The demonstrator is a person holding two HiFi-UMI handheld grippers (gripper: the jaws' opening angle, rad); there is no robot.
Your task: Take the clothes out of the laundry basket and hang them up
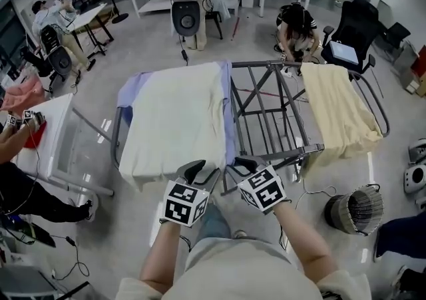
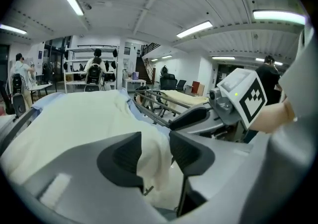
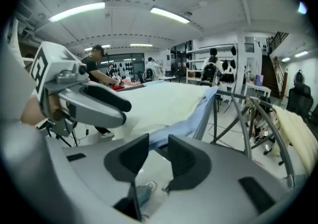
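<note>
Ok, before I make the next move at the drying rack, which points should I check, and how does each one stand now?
1. Left gripper free to let go: ok. Its jaws stand apart, with the edge of the white cloth between them.
2. Right gripper empty: ok. Its jaws stand apart, and the blue cloth lies just beyond the tips.
3. White cloth spread over the drying rack: ok. It lies flat on top of the blue cloth.
4. Yellow cloth hung: ok. It is draped over the right wing.
5. Free rails for more clothes: ok. The middle section is bare.
6. Laundry basket emptied: cannot tell.
</note>
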